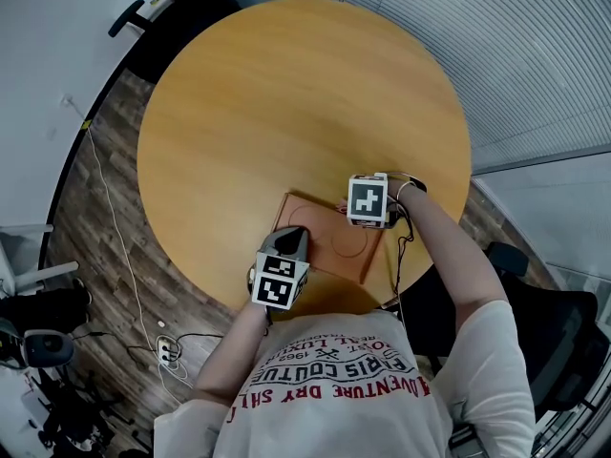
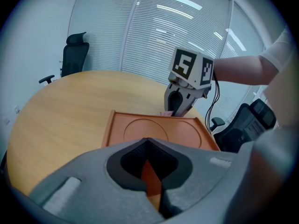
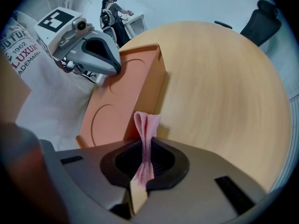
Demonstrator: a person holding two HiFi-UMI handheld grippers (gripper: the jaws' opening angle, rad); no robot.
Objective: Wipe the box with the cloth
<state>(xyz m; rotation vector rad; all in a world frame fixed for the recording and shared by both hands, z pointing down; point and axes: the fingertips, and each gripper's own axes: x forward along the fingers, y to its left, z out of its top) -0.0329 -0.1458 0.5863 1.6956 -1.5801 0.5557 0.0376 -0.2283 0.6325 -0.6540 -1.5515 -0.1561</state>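
Overhead, the head view shows a round wooden table [image 1: 286, 93] with a flat orange box [image 1: 320, 237] lying near its lower edge, just below the frame's centre. The left gripper [image 1: 291, 239] sits at the box's lower left end and the right gripper [image 1: 355, 216] at its upper right corner. What either one holds cannot be made out from there.

The left gripper view settles it for that side. Low in the frame its jaws are clenched on the near rim of the box, an orange sliver squeezed between them. The box's top stretches away across the middle of the frame, pressed with two shallow circles.

The right gripper view shows what the others barely show: a pink cloth [image 3: 146, 129], folded into a narrow strip, pinched between that gripper's jaws. It stands up at lower centre, just beside the box's long side wall. The box runs up towards the upper left, where the left gripper meets its far end.

The box is closed, so its inside is not visible.
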